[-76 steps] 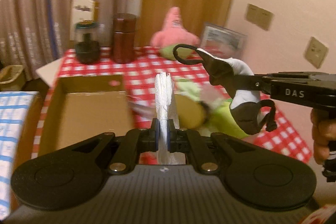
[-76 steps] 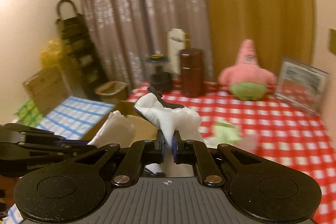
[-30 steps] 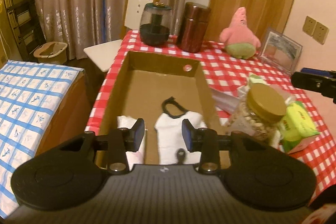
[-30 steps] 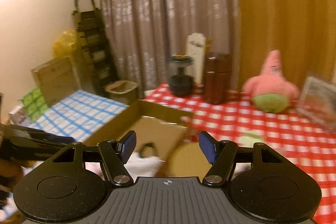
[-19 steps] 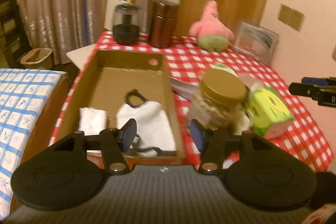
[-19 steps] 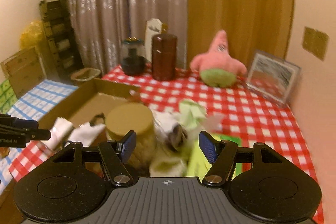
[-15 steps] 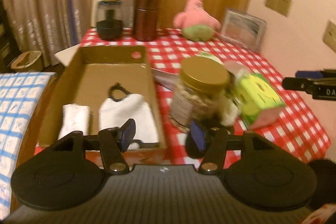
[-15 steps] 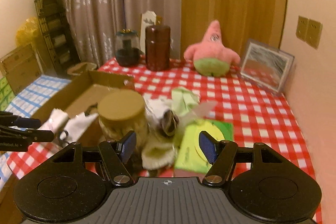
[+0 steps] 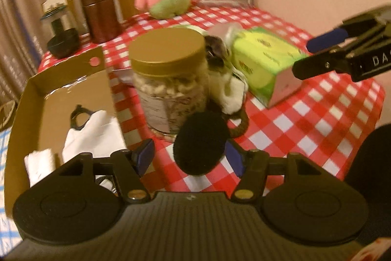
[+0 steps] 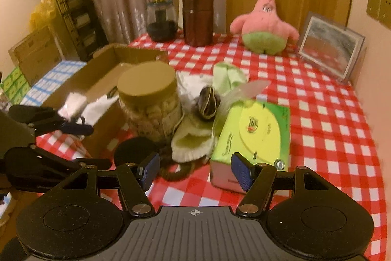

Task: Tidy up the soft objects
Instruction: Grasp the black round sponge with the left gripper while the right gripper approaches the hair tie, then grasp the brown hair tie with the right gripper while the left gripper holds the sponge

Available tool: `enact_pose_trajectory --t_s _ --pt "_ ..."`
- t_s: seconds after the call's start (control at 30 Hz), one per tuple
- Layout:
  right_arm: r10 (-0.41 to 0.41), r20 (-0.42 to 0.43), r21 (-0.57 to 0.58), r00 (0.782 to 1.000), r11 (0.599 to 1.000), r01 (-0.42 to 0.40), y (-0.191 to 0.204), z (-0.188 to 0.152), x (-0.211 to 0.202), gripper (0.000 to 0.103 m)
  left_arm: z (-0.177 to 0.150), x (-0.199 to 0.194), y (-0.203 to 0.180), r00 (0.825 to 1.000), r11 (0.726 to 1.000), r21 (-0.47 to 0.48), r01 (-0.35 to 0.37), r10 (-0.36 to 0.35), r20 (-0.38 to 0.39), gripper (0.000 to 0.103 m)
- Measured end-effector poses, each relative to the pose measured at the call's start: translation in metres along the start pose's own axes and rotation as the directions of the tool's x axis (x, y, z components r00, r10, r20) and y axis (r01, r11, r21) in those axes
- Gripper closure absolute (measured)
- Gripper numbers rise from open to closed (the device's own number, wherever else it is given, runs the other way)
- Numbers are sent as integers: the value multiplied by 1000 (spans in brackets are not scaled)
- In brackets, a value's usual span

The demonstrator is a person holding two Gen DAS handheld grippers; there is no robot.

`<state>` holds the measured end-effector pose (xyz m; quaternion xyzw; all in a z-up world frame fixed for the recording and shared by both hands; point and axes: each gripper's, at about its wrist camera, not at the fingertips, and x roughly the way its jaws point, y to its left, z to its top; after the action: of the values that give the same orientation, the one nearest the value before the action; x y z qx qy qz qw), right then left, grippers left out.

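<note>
Beside nut jar (image 9: 171, 80), black round pad (image 9: 199, 142) lies on surface between left tool (image 9: 189, 158) pads; jaws have just been opening, nothing gripped. Right tool (image 10: 195, 170) spread, empty, facing cream knit piece (image 10: 193, 143). Lower left straight onto pad, avoid jar, clench, carry to cardboard box (image 9: 61, 80).

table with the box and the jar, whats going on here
A person holds a two-finger gripper in each hand and is sorting soft things into the cardboard box, where a white mask and a folded white cloth already lie. Both grippers are open and empty. The left gripper, whose jaws have just been opening, hovers over a round black pad in front of the gold-lidded jar. The right gripper points at the cream knit item beside the green tissue box.
</note>
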<state>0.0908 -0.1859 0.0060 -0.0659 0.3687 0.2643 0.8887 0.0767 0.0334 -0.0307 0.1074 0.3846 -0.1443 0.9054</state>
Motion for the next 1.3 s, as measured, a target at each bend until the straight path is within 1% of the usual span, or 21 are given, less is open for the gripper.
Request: enact_pose_trajectory --t_s 0.13,0.27,0.37,0.5,0.6,0.63,0.67,0.7,0.87,0.97,1.0,1.03,1.13,1.2,1.23,1.3 --pt "26 -56 1 998 1000 -26 -2 -3 14 37 -3 21 -8 1000 997 76 9 -7 -24 43" --pt "33 -95 -5 995 999 -33 0 -6 26 37 -3 41 -9 999 994 109 9 -3 -54 43" --pt "32 -109 -5 993 999 -33 1 -7 32 37 -3 51 -9 998 991 130 10 -1 -67 43" --pt "39 -129 -10 991 999 -40 1 -6 39 37 -2 66 -8 994 988 154 13 4 -108 43" --pt "46 -147 -23 988 998 -50 2 -6 45 37 -3 73 -9 992 985 172 32 -10 -125 45" --pt "50 -153 -27 987 998 -55 2 -6 47 37 -3 73 -9 992 984 172 39 -17 -124 49" --pt "55 -160 -29 986 998 -60 2 -6 49 37 -3 73 -9 992 984 172 42 -21 -124 50" --pt "61 -165 -32 984 997 -68 2 -6 50 37 -4 72 -9 992 984 171 44 -23 -124 53" --pt "92 -200 -80 976 991 -109 8 -7 57 37 -6 66 -8 994 989 144 32 -16 -110 65" --pt "109 -217 -115 970 984 -136 12 -7 60 37 -5 60 -4 994 993 111 31 -19 -103 77" --pt "114 -223 -126 968 981 -145 13 -7 61 37 -5 58 -3 995 994 103 30 -19 -100 84" --pt "120 -229 -140 966 978 -154 15 -7 62 37 -5 56 -2 995 995 96 27 -18 -94 87" --pt "137 -244 -172 960 968 -182 19 -6 68 38 -4 47 5 996 998 60 33 -28 -88 91" --pt "145 -257 -194 955 961 -198 22 -6 73 38 -4 40 8 996 999 32 27 -24 -82 92" --pt "149 -265 -205 953 957 -206 23 -5 76 39 -5 37 11 997 1000 22 16 -14 -80 92" --pt "154 -280 -227 948 949 -221 26 -4 83 45 -6 30 16 997 1000 0 0 0 -73 92"
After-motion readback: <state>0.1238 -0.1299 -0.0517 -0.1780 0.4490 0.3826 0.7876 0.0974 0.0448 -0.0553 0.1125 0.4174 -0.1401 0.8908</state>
